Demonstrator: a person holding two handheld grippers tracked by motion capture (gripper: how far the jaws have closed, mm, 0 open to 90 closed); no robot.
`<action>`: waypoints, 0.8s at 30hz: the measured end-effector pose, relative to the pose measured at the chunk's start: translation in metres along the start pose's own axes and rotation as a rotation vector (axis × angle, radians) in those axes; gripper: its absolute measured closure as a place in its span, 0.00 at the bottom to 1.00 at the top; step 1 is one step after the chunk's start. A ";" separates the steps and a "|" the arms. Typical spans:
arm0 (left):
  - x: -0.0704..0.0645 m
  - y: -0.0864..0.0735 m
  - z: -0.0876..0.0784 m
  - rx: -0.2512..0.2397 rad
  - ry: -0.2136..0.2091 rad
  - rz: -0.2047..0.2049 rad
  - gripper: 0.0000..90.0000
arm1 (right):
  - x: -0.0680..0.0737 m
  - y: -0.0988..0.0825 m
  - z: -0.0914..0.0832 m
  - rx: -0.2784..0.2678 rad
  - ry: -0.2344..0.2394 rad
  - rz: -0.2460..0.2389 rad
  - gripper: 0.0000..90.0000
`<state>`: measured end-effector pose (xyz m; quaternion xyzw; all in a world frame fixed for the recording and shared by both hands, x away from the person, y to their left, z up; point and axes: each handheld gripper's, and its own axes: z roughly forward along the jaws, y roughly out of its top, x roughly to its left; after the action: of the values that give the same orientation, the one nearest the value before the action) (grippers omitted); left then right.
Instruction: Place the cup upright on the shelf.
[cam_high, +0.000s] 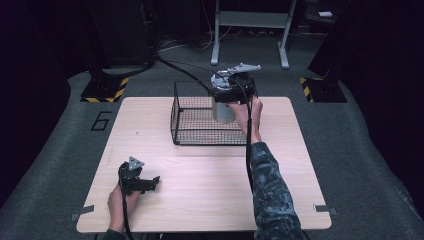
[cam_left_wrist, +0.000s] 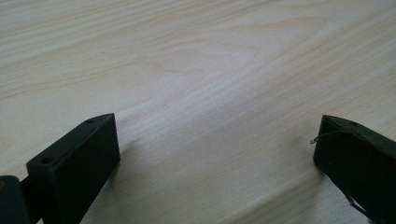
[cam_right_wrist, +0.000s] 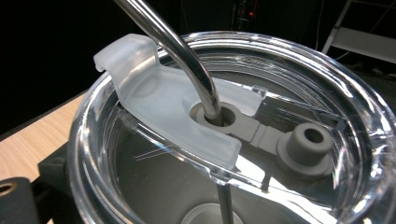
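Right gripper view: right gripper clamps steel tumbler w/ clear lid, metal straw, above wire basket. Prob rigid, slick, top-heavy; grip body. Left gripper jaws apart, resting on table.

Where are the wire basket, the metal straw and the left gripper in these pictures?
wire basket (cam_high: 192, 135), high view, front wall of the mesh.
metal straw (cam_right_wrist: 187, 56), right gripper view, bent shaft above the lid hole.
left gripper (cam_high: 152, 181), high view, between its jaw tips.

A lab-like recording space: dark curtained surround, grey carpet with a taped "6", hazard-striped stand bases at upper left and right, floor cables
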<state>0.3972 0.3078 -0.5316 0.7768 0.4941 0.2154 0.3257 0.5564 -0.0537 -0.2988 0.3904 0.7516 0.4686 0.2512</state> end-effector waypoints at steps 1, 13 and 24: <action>0.000 0.000 0.000 0.003 -0.003 -0.002 0.00 | -0.001 0.000 0.002 0.005 -0.002 0.004 0.04; 0.000 0.000 0.000 0.004 -0.003 0.002 0.00 | -0.012 -0.010 0.029 0.028 -0.039 0.025 0.04; -0.001 0.000 0.000 0.002 -0.005 -0.010 0.00 | -0.015 -0.029 0.055 0.052 -0.043 0.080 0.04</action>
<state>0.3966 0.3071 -0.5317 0.7750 0.4976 0.2114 0.3274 0.5956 -0.0458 -0.3481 0.4364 0.7417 0.4503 0.2380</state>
